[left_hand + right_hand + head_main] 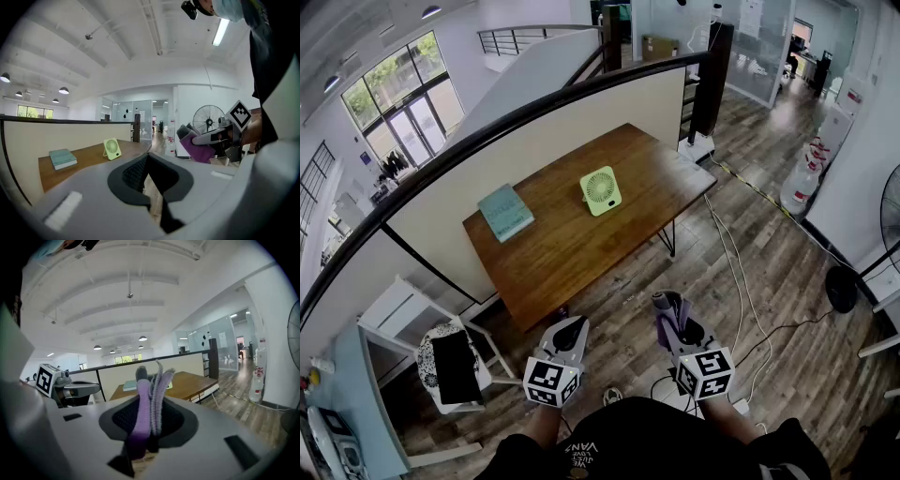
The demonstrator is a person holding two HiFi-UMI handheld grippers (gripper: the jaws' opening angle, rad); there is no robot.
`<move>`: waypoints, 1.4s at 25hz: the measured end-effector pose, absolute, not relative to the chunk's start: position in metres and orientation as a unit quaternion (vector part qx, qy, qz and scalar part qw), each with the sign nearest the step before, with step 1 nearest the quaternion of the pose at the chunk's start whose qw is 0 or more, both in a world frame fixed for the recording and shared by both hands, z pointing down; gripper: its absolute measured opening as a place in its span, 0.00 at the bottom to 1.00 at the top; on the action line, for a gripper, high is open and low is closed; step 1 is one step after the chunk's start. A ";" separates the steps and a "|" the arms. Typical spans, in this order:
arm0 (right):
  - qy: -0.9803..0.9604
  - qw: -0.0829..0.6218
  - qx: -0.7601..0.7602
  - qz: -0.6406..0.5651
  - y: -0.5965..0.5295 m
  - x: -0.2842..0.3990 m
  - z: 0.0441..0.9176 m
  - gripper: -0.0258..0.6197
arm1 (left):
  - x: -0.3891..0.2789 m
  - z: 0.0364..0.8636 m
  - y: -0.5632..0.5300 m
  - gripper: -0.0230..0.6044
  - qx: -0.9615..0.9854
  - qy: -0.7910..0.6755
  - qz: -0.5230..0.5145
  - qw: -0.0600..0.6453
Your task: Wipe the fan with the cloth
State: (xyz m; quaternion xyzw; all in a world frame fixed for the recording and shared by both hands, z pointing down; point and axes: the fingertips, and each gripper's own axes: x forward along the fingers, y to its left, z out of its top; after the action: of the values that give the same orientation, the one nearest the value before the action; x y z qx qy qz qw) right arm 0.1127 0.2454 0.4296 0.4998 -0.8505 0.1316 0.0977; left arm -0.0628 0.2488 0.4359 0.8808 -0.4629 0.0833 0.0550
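A small light-green fan stands upright on the far half of a wooden table, well ahead of both grippers. The left gripper view has the fan at left. My right gripper is shut on a folded purple cloth, which sticks up between its jaws; that cloth hides most of the fan in the right gripper view. My left gripper is shut with nothing in it, its jaws pointing toward the table. Both are held close to the person's body, short of the table's near edge.
A teal book lies on the table left of the fan. A cream partition wall with a dark rail backs the table. A white chair holding a black item stands at lower left. Cables run over the wood floor at right.
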 end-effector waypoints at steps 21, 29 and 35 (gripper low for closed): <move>-0.834 0.092 0.527 0.137 0.226 0.094 0.434 0.22 | -0.077 0.446 0.219 0.05 0.905 -0.411 0.099 0.057; -0.832 0.101 0.527 0.141 0.197 0.098 0.438 0.22 | -0.073 0.457 0.188 0.05 0.901 -0.415 0.092 0.082; -0.842 0.108 0.508 0.149 0.150 0.107 0.441 0.22 | -0.066 0.460 0.150 0.05 0.889 -0.440 0.092 0.091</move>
State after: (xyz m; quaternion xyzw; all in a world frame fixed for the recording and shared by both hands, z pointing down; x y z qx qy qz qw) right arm 0.1072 0.1505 0.4413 0.5075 -0.8418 0.1485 0.1080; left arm -0.0659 0.1503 0.4601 0.8886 -0.4401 0.0920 0.0908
